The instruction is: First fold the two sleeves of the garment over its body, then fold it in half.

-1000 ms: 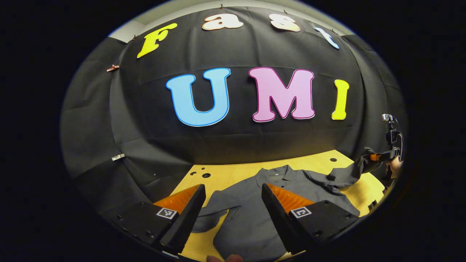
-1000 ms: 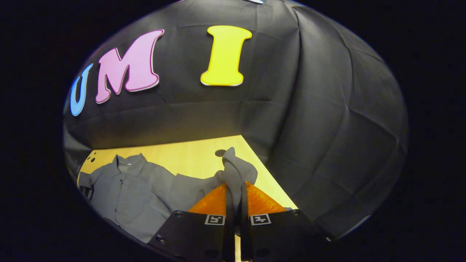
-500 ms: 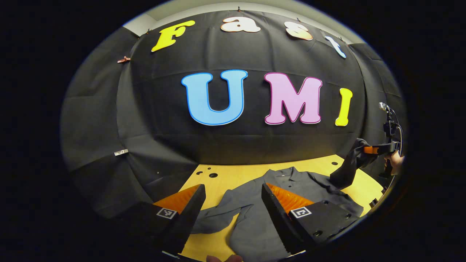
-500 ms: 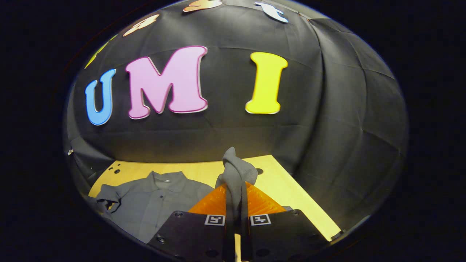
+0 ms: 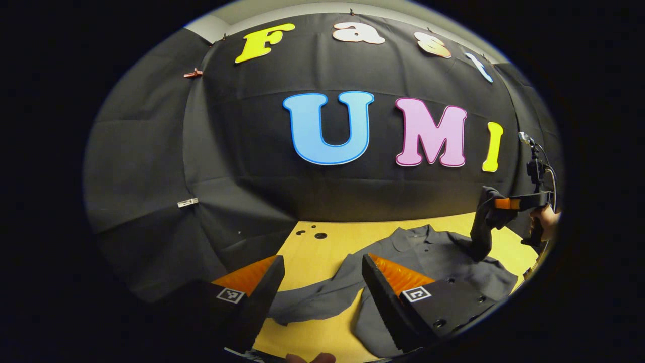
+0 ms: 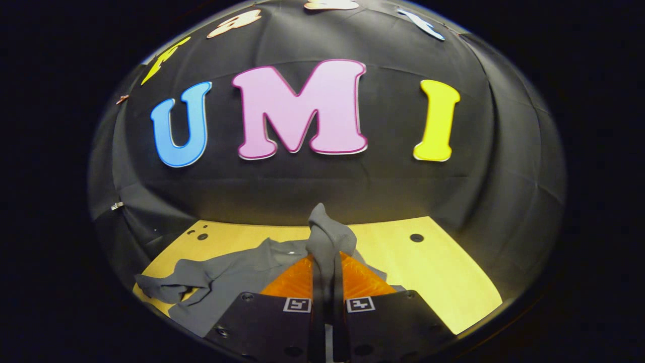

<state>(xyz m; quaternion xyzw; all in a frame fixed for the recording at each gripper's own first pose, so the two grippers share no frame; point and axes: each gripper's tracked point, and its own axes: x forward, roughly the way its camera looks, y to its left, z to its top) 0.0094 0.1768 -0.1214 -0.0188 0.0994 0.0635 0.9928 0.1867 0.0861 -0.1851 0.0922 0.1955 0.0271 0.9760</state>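
A dark grey collared shirt (image 5: 433,257) lies face up on the yellow table (image 5: 322,252). My left gripper (image 5: 322,285) hovers open above the shirt's near sleeve (image 5: 312,302), which lies spread on the table; nothing sits between its fingers. At the far right of the left gripper view, my right gripper (image 5: 506,203) holds the other sleeve (image 5: 482,227) lifted off the table, over the shirt's shoulder. In the right gripper view, the right gripper (image 6: 326,264) is shut on that bunched sleeve (image 6: 325,234), with the shirt body (image 6: 237,272) below and to the left.
Black cloth walls close in the table at the back and on both sides. Small round holes (image 6: 416,237) mark the tabletop near its back corners. Bare wood (image 6: 438,272) lies right of the shirt. A hand (image 5: 546,219) holds the right gripper's handle.
My right gripper has carried the pinched sleeve up off the table and inward over the shirt. The left gripper has stayed open and shifted toward the near sleeve.
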